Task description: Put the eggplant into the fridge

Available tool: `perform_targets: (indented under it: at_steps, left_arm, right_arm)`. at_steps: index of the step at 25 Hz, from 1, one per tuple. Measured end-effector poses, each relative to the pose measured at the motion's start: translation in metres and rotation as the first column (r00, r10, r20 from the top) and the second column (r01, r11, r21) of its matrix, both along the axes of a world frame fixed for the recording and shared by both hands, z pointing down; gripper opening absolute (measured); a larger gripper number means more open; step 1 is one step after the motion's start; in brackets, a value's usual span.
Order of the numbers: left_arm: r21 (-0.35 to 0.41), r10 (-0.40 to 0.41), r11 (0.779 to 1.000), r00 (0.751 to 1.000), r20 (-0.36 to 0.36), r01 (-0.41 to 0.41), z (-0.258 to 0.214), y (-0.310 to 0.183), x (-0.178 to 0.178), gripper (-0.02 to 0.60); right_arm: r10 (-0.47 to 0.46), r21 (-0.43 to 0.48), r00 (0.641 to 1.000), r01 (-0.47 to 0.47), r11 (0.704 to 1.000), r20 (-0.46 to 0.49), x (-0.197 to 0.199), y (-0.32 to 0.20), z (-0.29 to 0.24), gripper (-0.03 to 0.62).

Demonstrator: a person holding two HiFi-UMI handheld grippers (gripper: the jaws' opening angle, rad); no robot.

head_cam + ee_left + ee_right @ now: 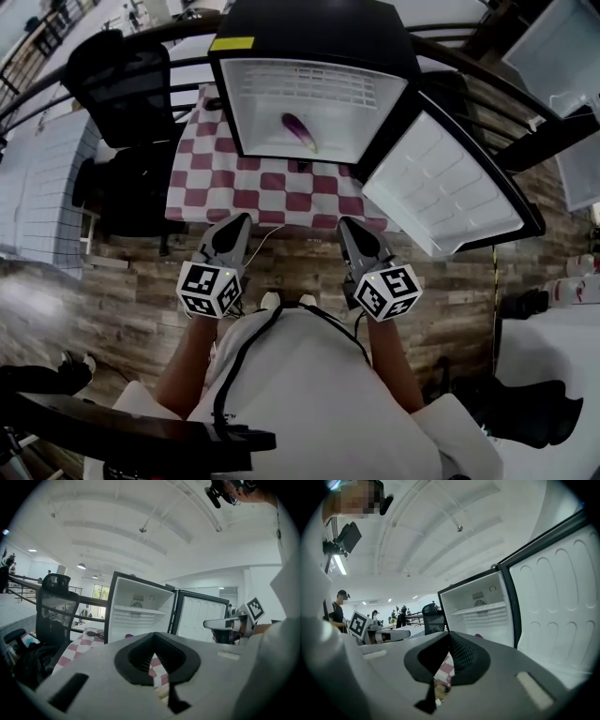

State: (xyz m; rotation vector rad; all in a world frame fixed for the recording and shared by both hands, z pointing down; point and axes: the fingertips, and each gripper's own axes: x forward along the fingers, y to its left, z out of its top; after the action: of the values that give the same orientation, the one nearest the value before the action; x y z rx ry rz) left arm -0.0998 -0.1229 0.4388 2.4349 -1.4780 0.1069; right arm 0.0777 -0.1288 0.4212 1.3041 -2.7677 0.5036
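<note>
A purple eggplant [300,131] lies on the white floor inside the open fridge [246,103], nothing touching it. Only a small purple tip of the eggplant [128,635] shows in the left gripper view, and likewise a tip of the eggplant [478,635] in the right gripper view. My left gripper [239,223] and right gripper [347,227] are side by side close to the person's body, well short of the fridge. Both point toward it. Each is shut and empty, the left gripper [154,637] and the right gripper [449,637] with their tips together.
The fridge door [450,187] stands swung open to the right. A red and white checkered cloth [216,178] covers the surface under the fridge. A black chair [122,84] is at the left, behind a dark railing [56,66]. Wooden floor lies below.
</note>
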Motion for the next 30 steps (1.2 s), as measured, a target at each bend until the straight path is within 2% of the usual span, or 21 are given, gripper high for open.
perform_targets:
  at_steps: [14,30]
  left_arm:
    - [0.03,0.0,1.0,1.0,0.001,0.0,-0.016,0.006,0.054,0.006]
    - [0.019,0.018,1.0,1.0,0.017,-0.018,-0.012,-0.002,0.043,0.006]
  right_arm:
    - [-0.035,0.015,0.999,0.035,0.999,-0.014,0.044,0.013,-0.009,0.005]
    - [-0.013,0.005,1.0,0.013,1.0,-0.009,0.035,0.007,-0.004,0.005]
